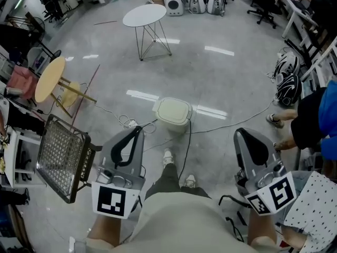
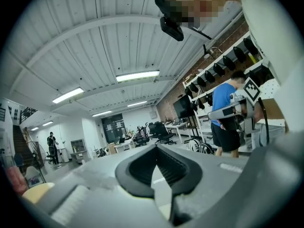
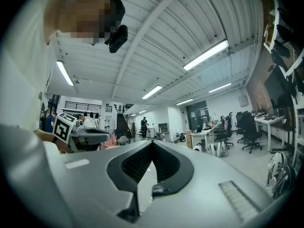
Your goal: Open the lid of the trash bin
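Standing apart from the trash bin [image 1: 177, 126] on the floor, lid [image 1: 172, 109] not yet lifted, holding left claw [image 1: 138, 129] and right claw [image 1: 240, 133] closed, gripping nothing.

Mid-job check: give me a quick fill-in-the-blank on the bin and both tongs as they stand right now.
1. The bin on the floor has its lid ___.
2. The left tongs and the right tongs are both shut and hold ___.
3. Beyond the bin stands a round table with a ___ top.

Missing words: closed; nothing; white.
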Tool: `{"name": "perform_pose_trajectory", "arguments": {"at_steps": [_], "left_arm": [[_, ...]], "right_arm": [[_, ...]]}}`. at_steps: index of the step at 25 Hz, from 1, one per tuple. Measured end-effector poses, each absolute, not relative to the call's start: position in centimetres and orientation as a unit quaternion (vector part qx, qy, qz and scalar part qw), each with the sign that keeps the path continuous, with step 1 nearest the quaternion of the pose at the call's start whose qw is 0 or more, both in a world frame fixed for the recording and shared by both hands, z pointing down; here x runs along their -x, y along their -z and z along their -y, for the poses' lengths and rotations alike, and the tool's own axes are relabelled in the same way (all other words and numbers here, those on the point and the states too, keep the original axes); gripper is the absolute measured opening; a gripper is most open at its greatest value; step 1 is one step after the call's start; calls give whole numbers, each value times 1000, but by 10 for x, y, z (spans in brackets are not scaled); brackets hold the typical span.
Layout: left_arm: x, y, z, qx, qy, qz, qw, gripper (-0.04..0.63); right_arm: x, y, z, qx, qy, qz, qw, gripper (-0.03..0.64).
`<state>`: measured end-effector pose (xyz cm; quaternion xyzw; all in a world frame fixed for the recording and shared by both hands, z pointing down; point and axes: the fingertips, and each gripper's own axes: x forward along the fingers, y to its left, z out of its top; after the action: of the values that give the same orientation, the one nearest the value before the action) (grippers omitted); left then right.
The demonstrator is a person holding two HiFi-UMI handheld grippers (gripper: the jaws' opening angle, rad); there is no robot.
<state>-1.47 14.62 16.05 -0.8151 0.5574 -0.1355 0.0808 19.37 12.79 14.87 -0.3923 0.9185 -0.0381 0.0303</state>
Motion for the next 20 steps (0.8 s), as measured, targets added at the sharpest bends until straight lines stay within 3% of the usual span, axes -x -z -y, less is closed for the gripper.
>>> {"name": "perform_pose_trajectory", "arguments": {"at_steps": [20], "left_arm": [[133, -203, -4, 819, 133, -556, 53, 2]], "right_arm": [[-90, -182, 12, 417, 44, -908, -13, 3]]}}
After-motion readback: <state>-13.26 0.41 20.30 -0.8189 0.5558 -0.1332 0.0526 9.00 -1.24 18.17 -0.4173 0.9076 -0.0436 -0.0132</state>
